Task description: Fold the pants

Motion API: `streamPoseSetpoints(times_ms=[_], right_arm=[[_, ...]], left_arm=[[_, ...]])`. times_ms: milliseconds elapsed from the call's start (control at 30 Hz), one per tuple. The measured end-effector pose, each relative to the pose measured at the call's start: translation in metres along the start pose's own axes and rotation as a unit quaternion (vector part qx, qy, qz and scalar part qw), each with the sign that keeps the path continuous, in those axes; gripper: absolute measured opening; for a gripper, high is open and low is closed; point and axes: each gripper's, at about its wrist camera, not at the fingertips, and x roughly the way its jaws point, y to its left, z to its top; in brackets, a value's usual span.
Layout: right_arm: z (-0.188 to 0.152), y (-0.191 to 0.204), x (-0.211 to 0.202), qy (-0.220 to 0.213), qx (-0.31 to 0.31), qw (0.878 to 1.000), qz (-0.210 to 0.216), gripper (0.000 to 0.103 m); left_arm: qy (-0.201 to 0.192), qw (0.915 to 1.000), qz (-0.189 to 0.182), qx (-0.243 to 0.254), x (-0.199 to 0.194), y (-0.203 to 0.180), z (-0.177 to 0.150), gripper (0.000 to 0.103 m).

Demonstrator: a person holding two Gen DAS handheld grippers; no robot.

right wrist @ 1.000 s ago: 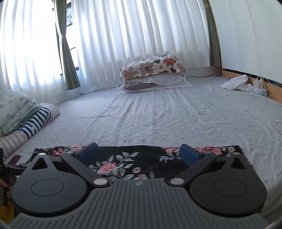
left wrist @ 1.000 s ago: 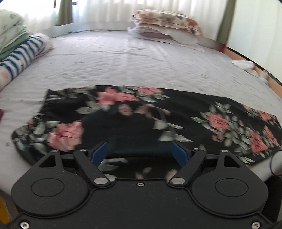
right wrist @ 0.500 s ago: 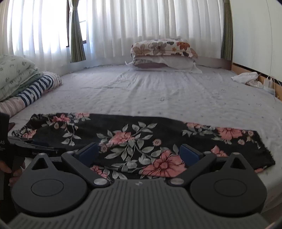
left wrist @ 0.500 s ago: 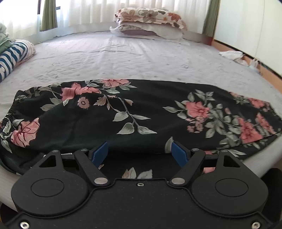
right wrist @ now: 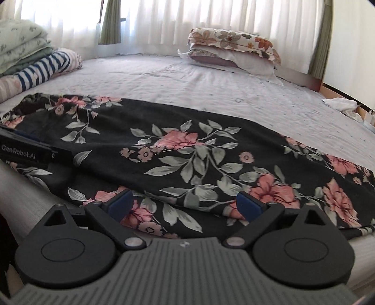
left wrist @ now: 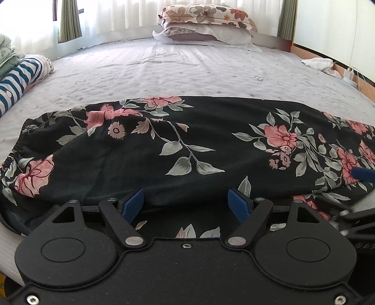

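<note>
I counted one pair of floral pants [left wrist: 187,145] on the bed [left wrist: 187,70], two stacked pillows [right wrist: 232,49], curtained window behind; both grippers' [left wrist: 186,204] [right wrist: 185,204] jaws gaped wide, empty.

I see bed sheet [left wrist: 187,70] grey, wrinkled | two stacked pillows [left wrist: 206,25] at far edge | striped bedding roll [right wrist: 44,68] far left | white curtains [right wrist: 164,21] behind | white cloth [left wrist: 318,64] far right

A home bedroom: a wide bed under a pale grey sheet [left wrist: 187,65], two stacked floral pillows [right wrist: 232,47] at its head, sheer white pleated curtains [right wrist: 164,21] behind, folded striped bedding [right wrist: 44,65] alongside.
</note>
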Motion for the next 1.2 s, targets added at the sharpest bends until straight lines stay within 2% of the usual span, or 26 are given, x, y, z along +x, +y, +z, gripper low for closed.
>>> streamPoseSetpoints(times_ms=[200, 533, 700, 833, 1000, 1167, 1200], right_arm=[[0.004, 0.013, 0.017, -0.001, -0.008, 1.0, 0.011, 0.098], [0.015, 0.017, 0.025, -0.024, 0.023, 0.999, 0.015, 0.073], [0.012, 0.023, 0.022, -0.02, 0.013, 0.999, 0.031, 0.072], [0.006, 0.028, 0.017, -0.022, 0.004, 0.999, 0.045, 0.074], [0.007, 0.03, 0.022, -0.026, 0.0, 0.999, 0.042, 0.079], [0.011, 0.029, 0.03, -0.031, 0.005, 0.998, 0.046, 0.079], [0.011, 0.029, 0.031, -0.033, 0.005, 0.998, 0.048, 0.076]], left_arm=[[0.001, 1.0, -0.001, -0.005, 0.002, 0.001, 0.003, 0.078], [0.0, 0.9986, -0.033, -0.04, -0.01, 0.014, 0.004, 0.079], [-0.002, 0.9987, -0.044, -0.027, -0.016, 0.013, 0.001, 0.08], [0.003, 0.9996, -0.026, -0.005, -0.01, 0.008, -0.002, 0.08], [0.003, 0.9995, -0.026, -0.014, -0.004, 0.01, 0.0, 0.08], [-0.001, 0.9993, -0.03, -0.021, -0.004, 0.012, 0.006, 0.08], [-0.002, 0.9992, -0.033, -0.021, -0.005, 0.012, 0.006, 0.08]])
